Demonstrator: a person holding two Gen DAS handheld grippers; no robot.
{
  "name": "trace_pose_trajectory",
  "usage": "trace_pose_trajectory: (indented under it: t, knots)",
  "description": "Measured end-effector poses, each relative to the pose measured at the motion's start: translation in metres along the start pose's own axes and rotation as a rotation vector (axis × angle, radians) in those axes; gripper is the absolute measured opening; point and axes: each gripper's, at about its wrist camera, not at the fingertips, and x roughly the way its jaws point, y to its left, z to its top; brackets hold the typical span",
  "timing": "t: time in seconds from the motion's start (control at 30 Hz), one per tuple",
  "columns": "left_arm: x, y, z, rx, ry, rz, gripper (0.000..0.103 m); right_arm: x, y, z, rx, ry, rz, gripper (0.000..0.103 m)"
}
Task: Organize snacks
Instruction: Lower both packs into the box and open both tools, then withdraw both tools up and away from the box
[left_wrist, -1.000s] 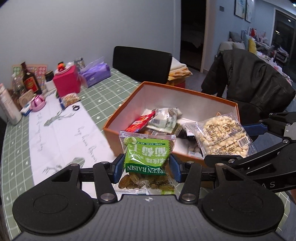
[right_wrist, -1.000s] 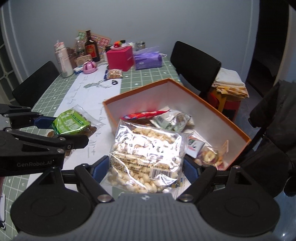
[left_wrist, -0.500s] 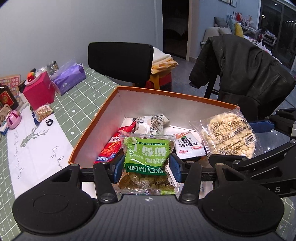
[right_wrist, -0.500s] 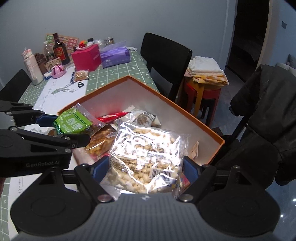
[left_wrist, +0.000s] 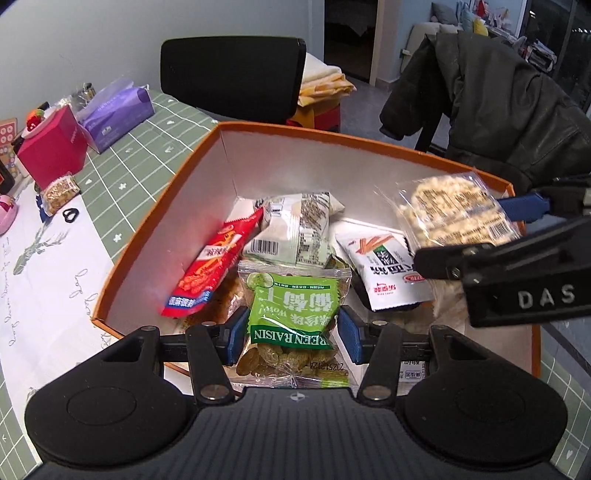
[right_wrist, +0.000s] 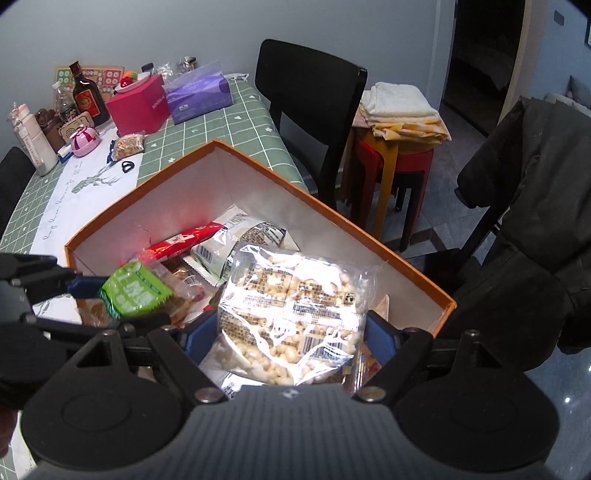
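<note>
- Carrying two packets above the orange box (left_wrist: 159, 206), the step in hand looks like dropping snacks in.
- The left gripper (left_wrist: 291, 330) is clamped on the green raisin packet (left_wrist: 293, 314), at 6 o'clock over the box.
- The right gripper (right_wrist: 291, 332) grasps the clear puffed-snack bag (right_wrist: 295, 306), toward 3 o'clock in the left wrist view.
- Next, I judge: lower each, then release onto the packets already inside.

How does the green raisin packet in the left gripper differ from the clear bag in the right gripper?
The green raisin packet has an opaque green printed label; the clear bag of pale puffs is see-through with black print. The raisin packet looks smaller and narrower, while the puff bag is wider and spreads its gripper's fingers further. Both are clamped and held over the orange box.
</note>
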Motion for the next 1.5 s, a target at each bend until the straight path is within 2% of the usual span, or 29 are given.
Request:
trace_pose_trajectory:
  t: [0.3,0.5,0.63,1.07,1.3,1.43,1.5]
  knots:
    - [0.017,-0.003,-0.002,0.006,0.060,-0.002,0.059,0.028,0.008,0.001,-0.022,0.049,0.001,0.081]
    - [0.021,-0.007,-0.001,0.026,0.083,0.008,0.063,0.039,0.006,-0.003,-0.009,0.074,0.006,0.082]
    - [0.020,-0.007,0.000,0.003,0.086,0.007,0.067,0.038,0.006,-0.002,-0.007,0.077,0.007,0.083]
    - [-0.005,-0.007,-0.009,-0.064,0.041,0.002,0.073,0.011,-0.002,-0.002,0.038,0.034,0.001,0.087]
    - [-0.024,-0.009,-0.006,-0.119,0.023,0.009,0.086,-0.011,0.001,-0.007,0.028,0.015,-0.003,0.087]
    - [-0.035,-0.008,-0.003,-0.163,0.024,0.040,0.089,-0.028,0.005,-0.006,0.013,-0.003,-0.015,0.087]
    - [-0.043,-0.006,-0.003,-0.187,0.020,0.032,0.089,-0.039,0.005,-0.004,0.012,-0.019,-0.020,0.088]
